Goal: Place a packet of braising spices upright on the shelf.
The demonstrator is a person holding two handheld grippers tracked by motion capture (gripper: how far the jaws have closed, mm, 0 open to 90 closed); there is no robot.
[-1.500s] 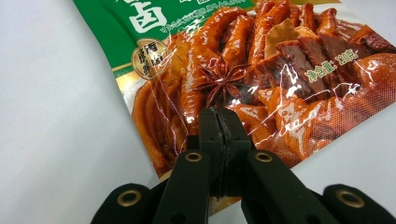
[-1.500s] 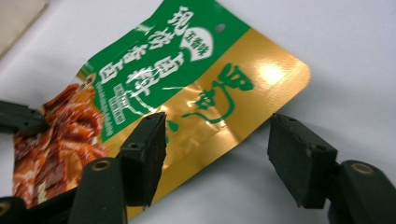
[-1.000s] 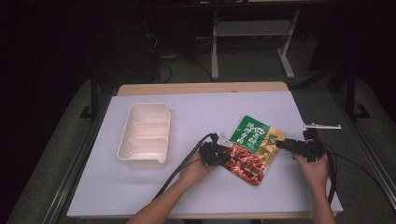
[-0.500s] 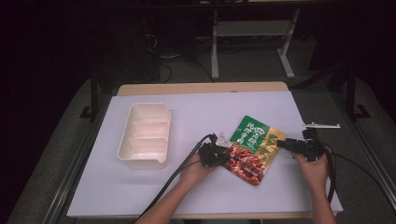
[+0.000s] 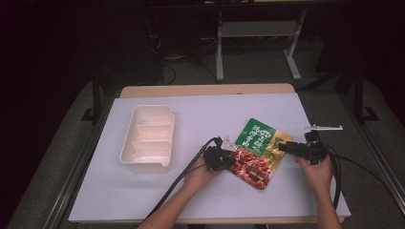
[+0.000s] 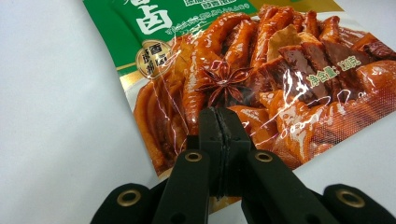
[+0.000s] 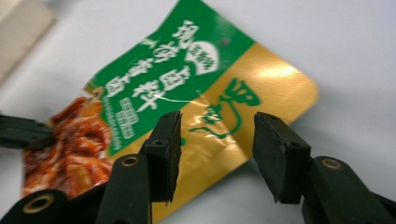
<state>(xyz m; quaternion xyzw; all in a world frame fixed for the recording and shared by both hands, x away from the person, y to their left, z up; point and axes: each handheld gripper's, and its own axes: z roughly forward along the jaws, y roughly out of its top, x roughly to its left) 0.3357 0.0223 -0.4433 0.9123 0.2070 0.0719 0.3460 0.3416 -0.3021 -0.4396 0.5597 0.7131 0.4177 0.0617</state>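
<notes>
Up close the left tool (image 6: 219, 122) was clamped on the seasoning packet (image 6: 261, 79), while the right tool (image 7: 215, 140) stood closing at its 3 o'clock edge.

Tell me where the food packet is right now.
In the high view the food packet lies on the white table, right of centre, between the left hand-held gripper clamping its corner and the right hand-held gripper; the white tray sits farther left.

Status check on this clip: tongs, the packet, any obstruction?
Left tongs shut on seasoning packet. Right tongs open, just been closing, packet's yellow edge between the jaws. White tray off to the side, nothing in the way.
</notes>
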